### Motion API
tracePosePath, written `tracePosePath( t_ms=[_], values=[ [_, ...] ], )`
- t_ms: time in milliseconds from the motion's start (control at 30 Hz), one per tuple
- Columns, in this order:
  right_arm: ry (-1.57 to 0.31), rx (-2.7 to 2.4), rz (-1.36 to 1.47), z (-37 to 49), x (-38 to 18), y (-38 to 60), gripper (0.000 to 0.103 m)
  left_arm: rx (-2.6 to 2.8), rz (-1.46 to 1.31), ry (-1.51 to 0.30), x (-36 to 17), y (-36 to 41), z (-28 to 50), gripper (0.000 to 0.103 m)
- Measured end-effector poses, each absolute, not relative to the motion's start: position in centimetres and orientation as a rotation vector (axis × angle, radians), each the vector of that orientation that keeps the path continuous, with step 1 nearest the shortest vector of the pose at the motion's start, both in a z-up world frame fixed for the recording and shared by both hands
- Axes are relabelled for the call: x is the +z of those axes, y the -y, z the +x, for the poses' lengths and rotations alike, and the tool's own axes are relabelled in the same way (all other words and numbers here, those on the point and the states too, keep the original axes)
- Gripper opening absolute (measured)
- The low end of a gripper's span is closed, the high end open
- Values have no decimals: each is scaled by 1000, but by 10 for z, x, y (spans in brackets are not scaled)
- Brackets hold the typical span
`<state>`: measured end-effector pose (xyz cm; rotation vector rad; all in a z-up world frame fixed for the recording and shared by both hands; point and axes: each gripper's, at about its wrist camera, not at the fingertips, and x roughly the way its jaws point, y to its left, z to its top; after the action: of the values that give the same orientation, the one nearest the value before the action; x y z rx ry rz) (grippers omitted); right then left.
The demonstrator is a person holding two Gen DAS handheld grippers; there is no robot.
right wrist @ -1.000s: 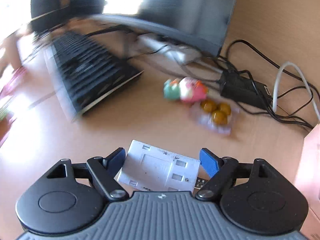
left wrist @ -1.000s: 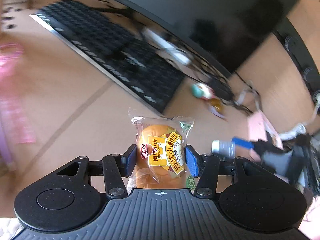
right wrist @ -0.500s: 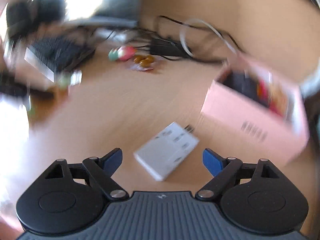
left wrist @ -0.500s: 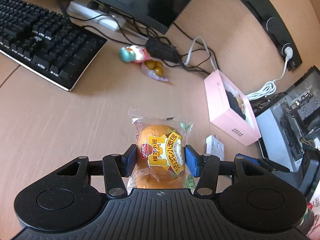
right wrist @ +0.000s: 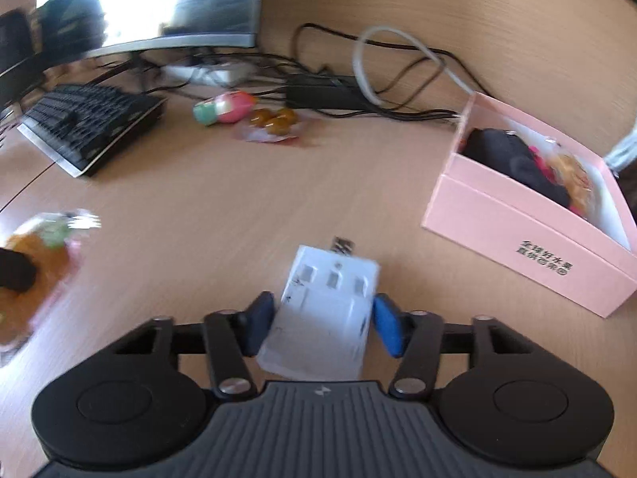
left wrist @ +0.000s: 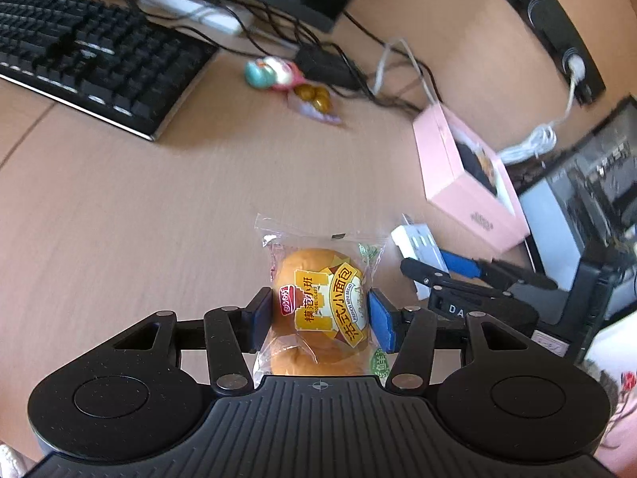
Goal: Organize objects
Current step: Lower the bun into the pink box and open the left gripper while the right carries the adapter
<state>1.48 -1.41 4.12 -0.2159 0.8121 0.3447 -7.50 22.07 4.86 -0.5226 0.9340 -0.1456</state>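
My left gripper (left wrist: 320, 318) is shut on a packaged mini bread (left wrist: 322, 298), an orange bun in clear wrap with a yellow label, held above the wooden desk. The same bread shows blurred at the left edge of the right wrist view (right wrist: 36, 263). My right gripper (right wrist: 322, 322) has its jaws closing on a white USB adapter (right wrist: 330, 302), and both blue pads touch its sides. From the left wrist view, the right gripper (left wrist: 450, 267) and the adapter (left wrist: 418, 239) sit just right of the bread. An open pink box (right wrist: 517, 239) with dark items and snacks inside stands to the right.
The pink box (left wrist: 442, 159) lies ahead on the right in the left wrist view. A black keyboard (left wrist: 91, 59) is at the back left, under a monitor (right wrist: 159, 4). A small toy (right wrist: 227, 107), wrapped sweets (right wrist: 274, 119), cables and a black power brick (right wrist: 322, 91) line the back.
Both views swung right, from the keyboard towards the pink box. The right jaws, wide around the loose adapter before, have narrowed onto its sides. The left grip on the bread is unchanged.
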Motion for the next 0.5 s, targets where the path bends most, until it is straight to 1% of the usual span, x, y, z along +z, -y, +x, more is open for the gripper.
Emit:
tracePosePath(
  t_ms=[200, 367, 500],
  values=[
    [-812, 364, -236, -20, 56, 28, 47, -260, -446, -994, 46, -187, -70, 56],
    [-827, 305, -201, -55, 79, 67, 47, -392, -368, -1060, 49, -148, -59, 56],
    [-820, 245, -174, -79, 102, 103, 47, -489, -311, -1081, 62, -112, -41, 56]
  ],
)
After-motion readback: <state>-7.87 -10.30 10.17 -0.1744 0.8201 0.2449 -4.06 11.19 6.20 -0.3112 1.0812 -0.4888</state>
